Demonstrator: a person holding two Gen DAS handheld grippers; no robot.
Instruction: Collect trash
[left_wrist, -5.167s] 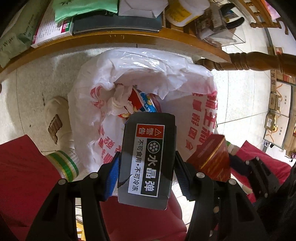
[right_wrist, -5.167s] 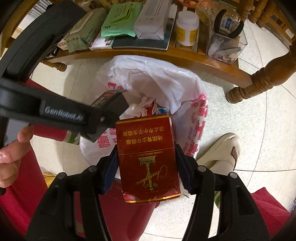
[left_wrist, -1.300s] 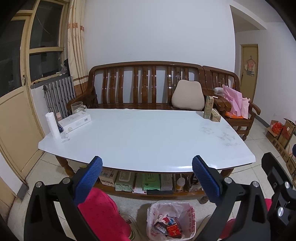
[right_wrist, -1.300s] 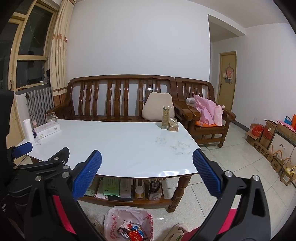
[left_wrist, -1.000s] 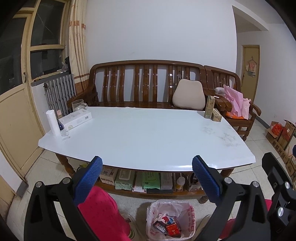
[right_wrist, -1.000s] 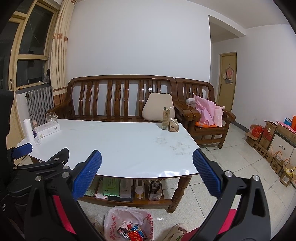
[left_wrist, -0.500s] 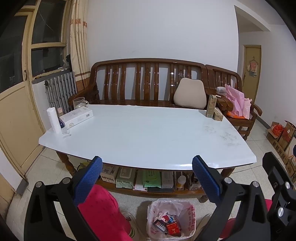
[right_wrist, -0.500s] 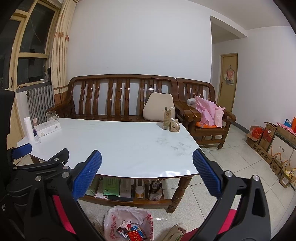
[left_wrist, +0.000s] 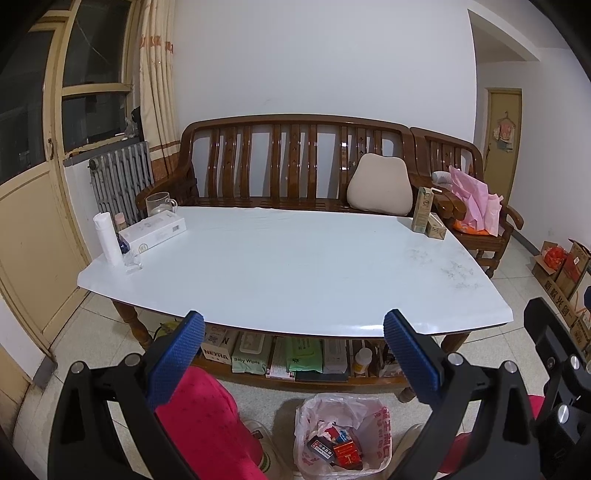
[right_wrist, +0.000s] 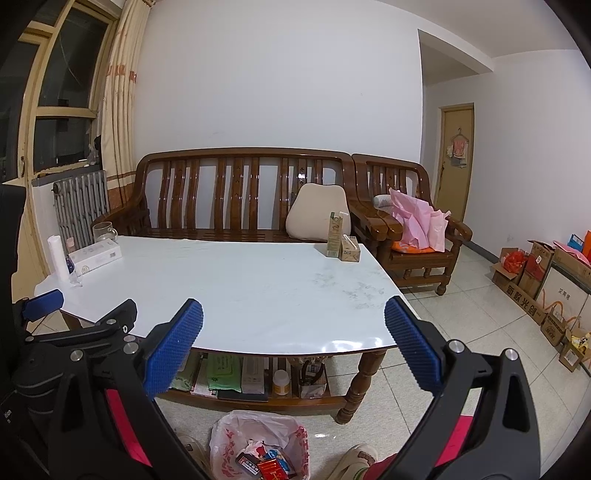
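Observation:
A white plastic trash bag (left_wrist: 373, 424) (right_wrist: 255, 428) with red print stands on the floor in front of the table, between the person's feet. Inside it lie a black box (left_wrist: 320, 447) (right_wrist: 248, 462) and a red box (left_wrist: 346, 452) (right_wrist: 272, 470) among crumpled wrappers. My left gripper (left_wrist: 293, 328) is open and empty, held high above the bag and facing the white table (left_wrist: 295, 266). My right gripper (right_wrist: 293, 317) is likewise open with nothing between its blue pads. The left gripper's black body (right_wrist: 74, 347) shows at the left of the right wrist view.
On the table stand a white flat box (left_wrist: 153, 230), a paper roll (left_wrist: 107, 238), a glass mug (left_wrist: 158, 203) and two cartons (left_wrist: 424, 216). A lower shelf (left_wrist: 295, 382) holds wipes and packets. Behind are a wooden bench (left_wrist: 295, 162), armchair (right_wrist: 413, 229), cardboard boxes (right_wrist: 535, 280), and the person's red trouser legs (left_wrist: 207, 424).
About five seconds ago each gripper was shut on a box just above the bag; both boxes now lie inside it and both grippers are open and raised. Over the last second the views shifted only slightly.

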